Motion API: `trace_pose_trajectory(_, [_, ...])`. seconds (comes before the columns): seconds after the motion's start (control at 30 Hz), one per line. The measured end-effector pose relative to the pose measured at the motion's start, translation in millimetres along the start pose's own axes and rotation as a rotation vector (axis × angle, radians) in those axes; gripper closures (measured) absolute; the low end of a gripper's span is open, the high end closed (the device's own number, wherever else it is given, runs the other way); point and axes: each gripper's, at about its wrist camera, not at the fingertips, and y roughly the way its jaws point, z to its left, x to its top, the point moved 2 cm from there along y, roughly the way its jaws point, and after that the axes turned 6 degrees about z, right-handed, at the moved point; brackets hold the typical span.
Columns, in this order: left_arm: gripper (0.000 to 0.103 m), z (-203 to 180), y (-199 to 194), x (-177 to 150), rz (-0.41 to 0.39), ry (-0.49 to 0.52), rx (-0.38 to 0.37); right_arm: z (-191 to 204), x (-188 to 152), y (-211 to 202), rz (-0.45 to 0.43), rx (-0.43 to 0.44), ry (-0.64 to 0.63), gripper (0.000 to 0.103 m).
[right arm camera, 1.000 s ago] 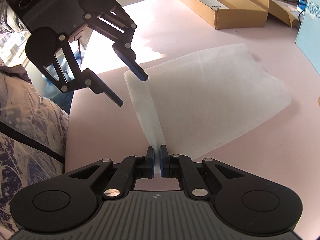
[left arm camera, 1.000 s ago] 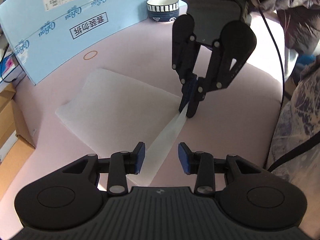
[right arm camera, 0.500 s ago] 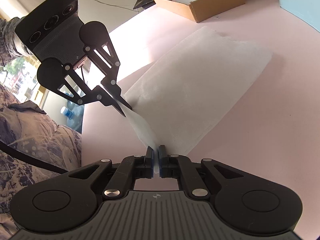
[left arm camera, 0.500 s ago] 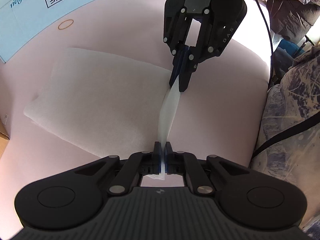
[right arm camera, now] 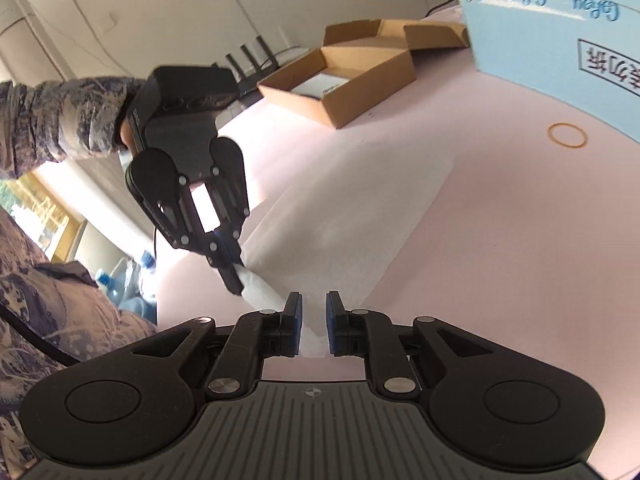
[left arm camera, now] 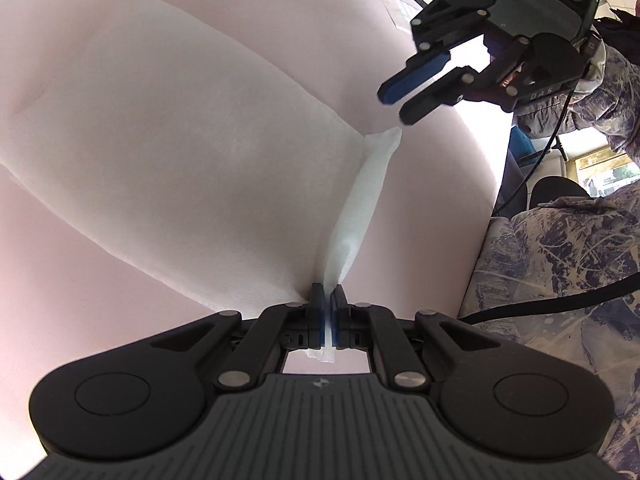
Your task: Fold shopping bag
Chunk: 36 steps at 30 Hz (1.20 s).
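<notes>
Showing "DAS" lettering: right gripper point(left arm camera: 394, 106), opening, clear of bag handle point(left arm camera: 360, 200).

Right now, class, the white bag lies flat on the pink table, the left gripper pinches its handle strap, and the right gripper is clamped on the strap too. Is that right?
Not quite. The right gripper is not clamped: its jaws are opening, clear of the handle strap, as the left wrist view shows. The left gripper does pinch the strap, and the white bag lies on the pink table.
</notes>
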Motion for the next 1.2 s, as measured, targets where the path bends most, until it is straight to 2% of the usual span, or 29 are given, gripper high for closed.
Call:
trace_pose_trajectory(0.07, [0.099, 3, 3, 2, 0.003, -0.01, -0.019, 7, -2, -13, -0.059, -0.004, 0.03, 0.089])
trace_pose_trajectory(0.1, [0.099, 4, 4, 1, 0.002, -0.01, -0.024, 23, -5, -17, -0.095, 0.003, 0.013, 0.089])
trace_pose_trajectory(0.13, [0.099, 4, 4, 1, 0.0, -0.009, -0.027, 29, -5, -17, -0.099, 0.004, 0.009, 0.089])
trace_pose_trajectory(0.2, [0.099, 5, 5, 0, -0.003, -0.018, -0.037, 53, -8, -2, -0.074, -0.017, -0.001, 0.089])
trace_pose_trajectory(0.3, [0.099, 7, 7, 0, -0.003, -0.03, -0.051, 61, -17, 29, -0.017, -0.013, 0.018, 0.092])
trace_pose_trajectory(0.4, [0.099, 8, 8, 0, -0.001, -0.037, -0.059, 56, -25, 57, 0.044, -0.044, 0.048, 0.092])
trace_pose_trajectory(0.53, [0.099, 9, 8, 0, -0.007, -0.041, -0.062, 37, -27, 58, 0.018, -0.08, 0.118, 0.092])
trace_pose_trajectory(0.6, [0.099, 10, 8, -1, -0.016, -0.055, -0.07, 26, -29, 56, 0.015, -0.096, 0.152, 0.102])
trace_pose_trajectory(0.63, [0.099, 11, 8, -2, -0.021, -0.064, -0.074, 23, -31, 55, 0.012, -0.098, 0.162, 0.103])
trace_pose_trajectory(0.9, [0.099, 20, 5, -14, -0.095, -0.149, -0.121, 8, -43, 48, -0.025, -0.102, 0.245, 0.103])
trace_pose_trajectory(0.97, [0.099, 16, 2, -20, -0.125, -0.154, -0.105, 9, -43, 48, -0.023, -0.114, 0.246, 0.103])
trace_pose_trajectory(1.03, [0.097, 7, -6, -29, -0.167, -0.156, -0.045, 11, -42, 49, -0.018, -0.128, 0.238, 0.103])
trace_pose_trajectory(1.1, [0.087, -2, -16, -37, -0.208, -0.162, 0.023, 13, -41, 51, -0.012, -0.143, 0.225, 0.103])
trace_pose_trajectory(1.2, [0.087, -21, -35, -53, -0.325, -0.207, 0.084, 16, -40, 52, -0.007, -0.161, 0.217, 0.103])
